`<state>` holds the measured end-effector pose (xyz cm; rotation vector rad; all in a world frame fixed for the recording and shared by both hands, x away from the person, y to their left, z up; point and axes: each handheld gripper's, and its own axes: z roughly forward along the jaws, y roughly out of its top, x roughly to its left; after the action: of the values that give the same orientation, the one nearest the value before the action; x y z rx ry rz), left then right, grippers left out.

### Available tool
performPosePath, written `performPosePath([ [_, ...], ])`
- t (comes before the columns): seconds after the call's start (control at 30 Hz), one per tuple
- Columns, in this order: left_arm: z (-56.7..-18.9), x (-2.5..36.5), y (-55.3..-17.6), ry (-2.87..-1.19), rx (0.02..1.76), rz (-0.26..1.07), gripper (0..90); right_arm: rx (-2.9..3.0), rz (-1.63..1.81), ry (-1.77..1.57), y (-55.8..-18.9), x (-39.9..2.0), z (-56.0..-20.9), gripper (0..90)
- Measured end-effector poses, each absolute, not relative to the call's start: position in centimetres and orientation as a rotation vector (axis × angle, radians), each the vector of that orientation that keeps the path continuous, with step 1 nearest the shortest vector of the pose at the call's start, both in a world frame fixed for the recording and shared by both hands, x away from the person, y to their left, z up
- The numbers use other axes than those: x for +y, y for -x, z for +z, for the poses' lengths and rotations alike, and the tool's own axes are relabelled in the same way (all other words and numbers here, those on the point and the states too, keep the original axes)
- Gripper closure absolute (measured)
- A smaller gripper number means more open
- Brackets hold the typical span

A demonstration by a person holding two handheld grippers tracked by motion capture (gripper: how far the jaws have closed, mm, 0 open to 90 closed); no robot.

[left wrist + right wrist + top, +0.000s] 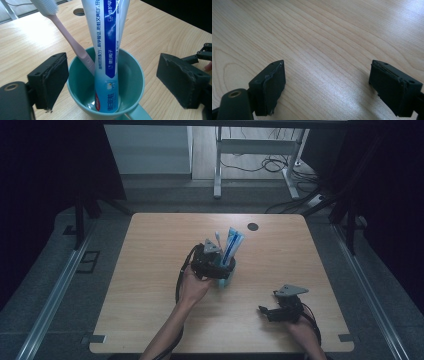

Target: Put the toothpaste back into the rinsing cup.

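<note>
A teal cup (130, 82) stood near the middle of the wooden tabletop (150, 270), with a blue-and-white toothpaste tube (108, 50) upright in it and a pink toothbrush (72, 42) leaning against its rim. The left claw (112, 77) sat spread wide on either side of the cup, its pads clear of the wall, gripping nothing. The right claw (327, 85) hung wide open and empty over bare wood, well apart from the cup
</note>
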<state>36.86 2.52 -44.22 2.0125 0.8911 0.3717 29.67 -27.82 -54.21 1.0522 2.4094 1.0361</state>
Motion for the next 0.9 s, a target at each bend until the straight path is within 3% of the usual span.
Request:
performPosePath([
  [0.37, -43.5, 3.1, -36.0, -2.03, 0.856, 0.42, 1.6, 2.409, 1.036, -1.051, -29.7, -27.8, -54.2, 13.9],
  [0.9, -43.6, 5.0, -34.4, -2.022, 0.858, 0.442, 0.3, 2.408, 1.036, -1.051, -29.7, -27.8, -54.2, 13.9],
])
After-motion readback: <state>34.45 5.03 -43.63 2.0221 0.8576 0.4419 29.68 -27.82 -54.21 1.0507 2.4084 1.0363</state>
